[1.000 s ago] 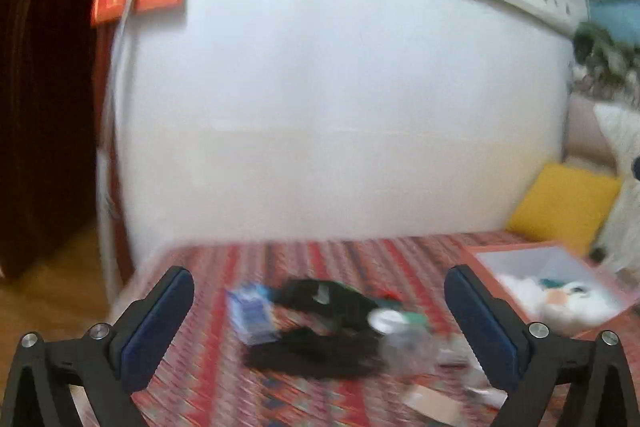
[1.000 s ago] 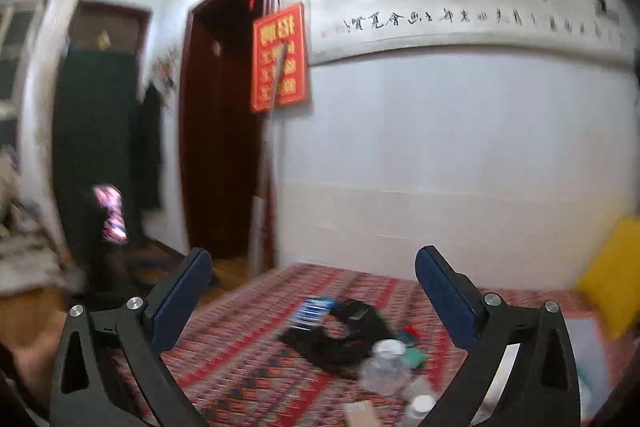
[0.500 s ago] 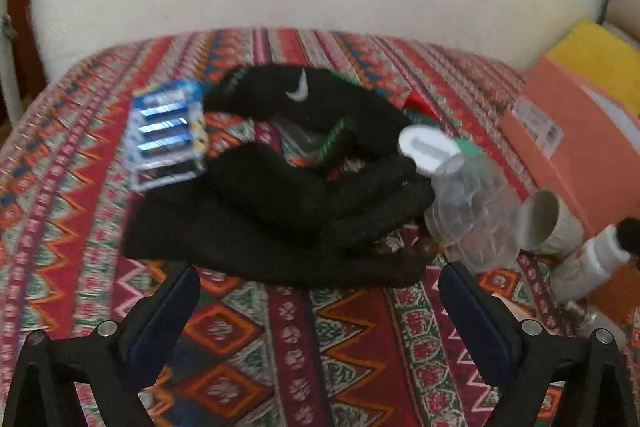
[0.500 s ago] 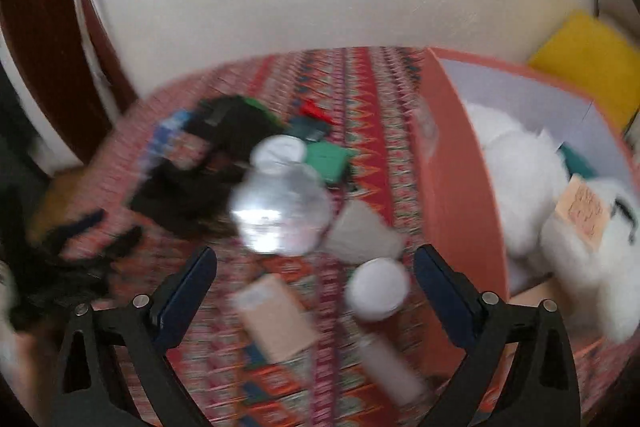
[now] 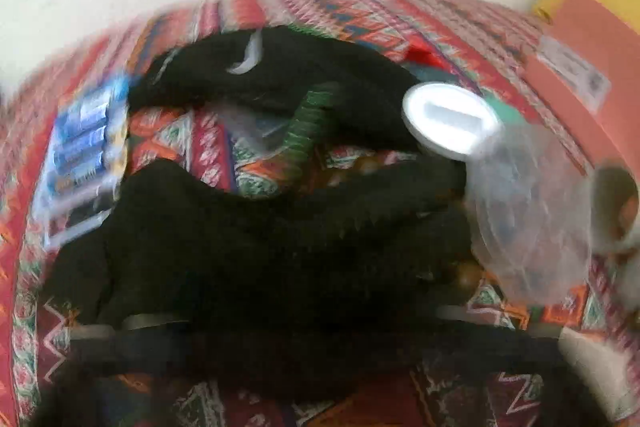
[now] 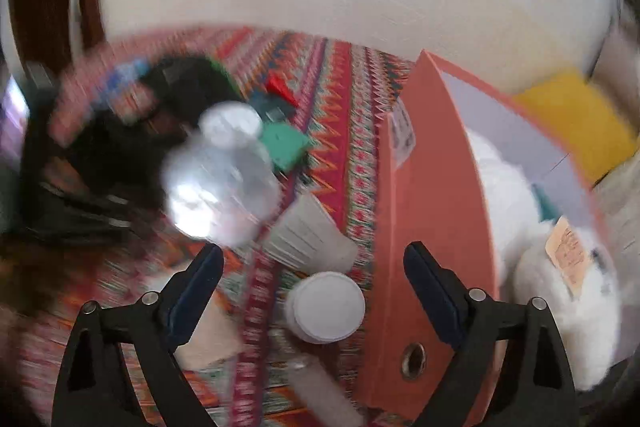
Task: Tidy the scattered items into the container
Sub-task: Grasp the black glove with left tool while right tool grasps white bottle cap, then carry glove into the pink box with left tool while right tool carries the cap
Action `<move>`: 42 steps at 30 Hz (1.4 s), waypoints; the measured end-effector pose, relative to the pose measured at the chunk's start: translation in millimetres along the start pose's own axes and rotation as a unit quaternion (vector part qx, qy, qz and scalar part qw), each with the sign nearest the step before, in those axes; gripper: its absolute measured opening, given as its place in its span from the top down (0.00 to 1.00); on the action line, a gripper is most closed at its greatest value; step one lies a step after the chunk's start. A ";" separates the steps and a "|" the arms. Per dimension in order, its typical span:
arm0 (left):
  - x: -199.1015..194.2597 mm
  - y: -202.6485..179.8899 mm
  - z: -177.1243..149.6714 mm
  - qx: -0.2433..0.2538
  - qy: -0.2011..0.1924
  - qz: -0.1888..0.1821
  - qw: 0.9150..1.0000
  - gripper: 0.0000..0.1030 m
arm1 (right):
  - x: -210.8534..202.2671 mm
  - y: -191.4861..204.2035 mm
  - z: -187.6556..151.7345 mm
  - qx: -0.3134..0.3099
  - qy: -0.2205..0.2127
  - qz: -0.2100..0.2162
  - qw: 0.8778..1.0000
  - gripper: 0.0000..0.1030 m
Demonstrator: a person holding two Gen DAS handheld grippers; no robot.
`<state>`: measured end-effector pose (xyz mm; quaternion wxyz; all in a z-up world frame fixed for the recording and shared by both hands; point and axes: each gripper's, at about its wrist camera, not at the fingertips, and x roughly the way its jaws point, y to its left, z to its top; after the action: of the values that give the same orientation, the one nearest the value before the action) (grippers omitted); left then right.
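Right gripper (image 6: 314, 259) spread wide above a white-capped bottle (image 6: 325, 307) beside the orange box (image 6: 432, 187); left gripper's state can't be told, blurred over black gloves (image 5: 256, 251)

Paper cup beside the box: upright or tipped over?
Tipped over. The paper cup lies on its side on the patterned cloth, next to the orange box.

The left wrist view looks down from very close onto black clothing (image 5: 256, 247), which fills most of the frame and is blurred. The right wrist view sits higher and further back, facing down over the patterned cloth (image 6: 340, 99) and the orange box (image 6: 436, 187). Both views share the clear bottle (image 5: 532, 223) (image 6: 224, 183) and paper cup (image 5: 612, 211) (image 6: 308, 231).
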<state>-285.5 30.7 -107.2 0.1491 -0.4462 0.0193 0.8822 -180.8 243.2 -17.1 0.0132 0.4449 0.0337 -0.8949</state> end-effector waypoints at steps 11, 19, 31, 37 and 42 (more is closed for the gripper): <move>-139.9 30.5 -67.9 -0.018 -0.067 -0.045 0.997 0.83 | 7.2 24.4 -15.9 -0.068 0.030 -0.061 0.995 0.09; -134.0 32.5 -67.9 -0.017 -0.064 -0.066 0.996 0.82 | 63.2 50.5 -41.0 -0.166 0.057 -0.212 0.961 0.24; -140.2 38.3 -65.0 -0.029 -0.076 -0.085 0.993 0.82 | 37.6 66.3 -32.7 -0.118 0.036 -0.063 0.990 0.57; -191.5 40.2 -57.5 -0.045 -0.139 -0.110 0.983 0.82 | -33.4 95.3 -19.6 -0.115 -0.060 0.019 0.991 0.56; -261.9 33.0 -58.7 -0.027 -0.219 -0.136 0.966 0.82 | -140.3 134.0 -25.1 -0.133 -0.201 0.103 0.965 0.56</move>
<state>-102.9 -75.0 61.9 0.2563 -0.2442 -0.0985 0.9300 -69.0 110.4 73.1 0.1703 0.2508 0.1029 -0.9474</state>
